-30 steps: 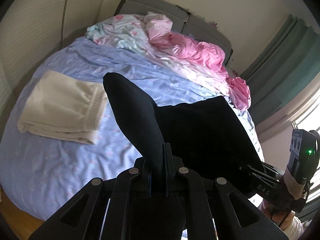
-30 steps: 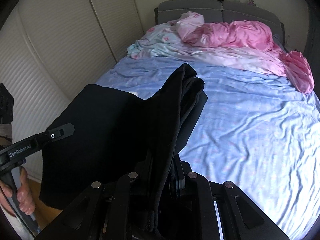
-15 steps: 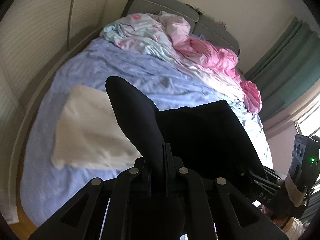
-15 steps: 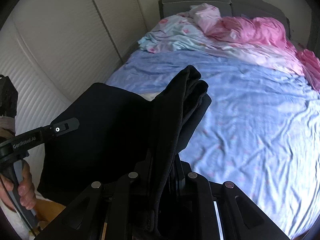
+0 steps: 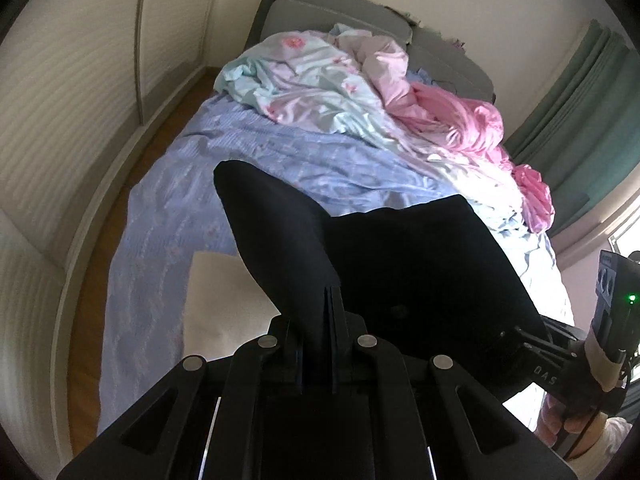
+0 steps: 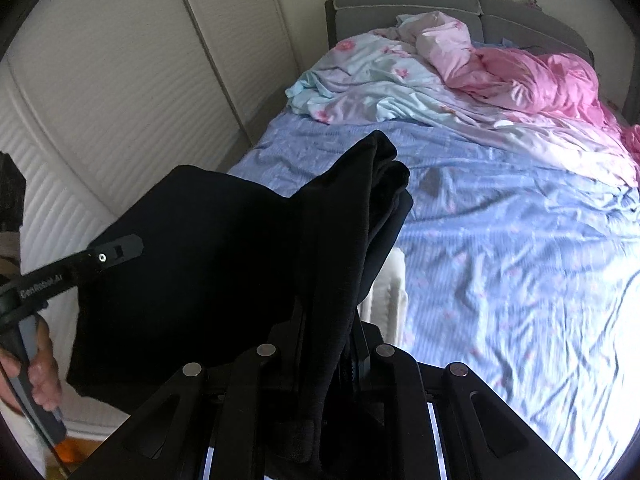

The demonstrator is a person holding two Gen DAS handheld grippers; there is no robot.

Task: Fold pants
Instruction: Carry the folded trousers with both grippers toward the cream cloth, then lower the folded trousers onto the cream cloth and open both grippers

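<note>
Left wrist view: the left tongs (image 5: 320, 312) are clamped narrow on an edge of the black pants (image 5: 420, 272), which rise ahead of the fingers and spread to the right toward the right tongs (image 5: 532, 344), also gripping them. A second ago the cream garment (image 5: 216, 304) lay well to the left on the bed (image 5: 168, 240); now it sits just below and left of the fingers, half hidden by the pants. The tongs have swung over it.

Right wrist view: the right tongs (image 6: 328, 332) pinch a thick bunch of folded layers, the pants standing up between the fingers and stretching left to the left tongs (image 6: 116, 250). The cream garment (image 6: 390, 292), unseen before, now peeks out just right of the fingers.

The pants hang clear of the bed, already folded, I judge, and are being carried toward that cream garment, likely to be stacked there.
</note>
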